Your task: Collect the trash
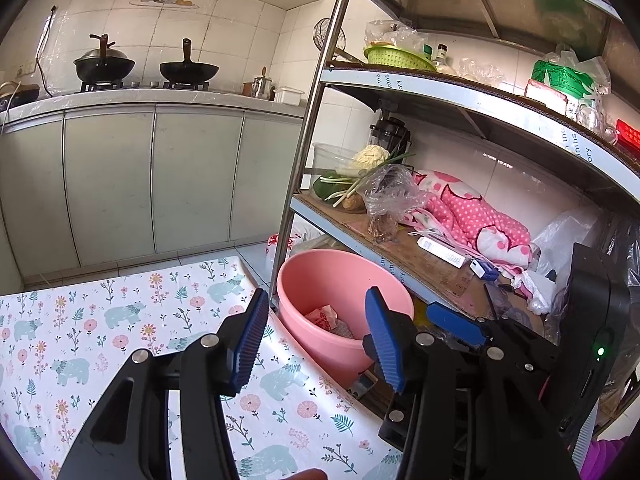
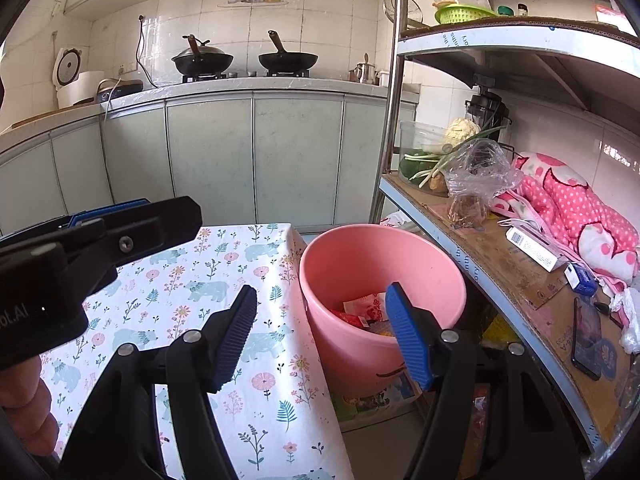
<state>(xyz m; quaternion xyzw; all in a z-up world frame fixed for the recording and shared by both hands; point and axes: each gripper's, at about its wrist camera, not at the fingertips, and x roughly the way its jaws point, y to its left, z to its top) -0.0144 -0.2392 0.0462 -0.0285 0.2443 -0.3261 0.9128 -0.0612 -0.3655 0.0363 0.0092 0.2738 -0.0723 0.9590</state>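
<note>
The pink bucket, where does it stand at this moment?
In both wrist views the pink bucket stands on the floor, between the flowered table on its left and the metal shelf on its right.

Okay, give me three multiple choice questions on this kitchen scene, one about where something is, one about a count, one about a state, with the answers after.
1. Where does the pink bucket stand?
A. On the counter
B. On the floor between the table and the shelf rack
C. On the shelf

2. How many woks sit on the stove?
A. One
B. Two
C. Four

3. What is the right claw doing?
A. Open, holding nothing
B. Gripping a wrapper
C. Gripping the bucket rim

Answers: B, it sits low between the two; B, two black pans side by side; A, nothing lies between its blue pads.
</note>
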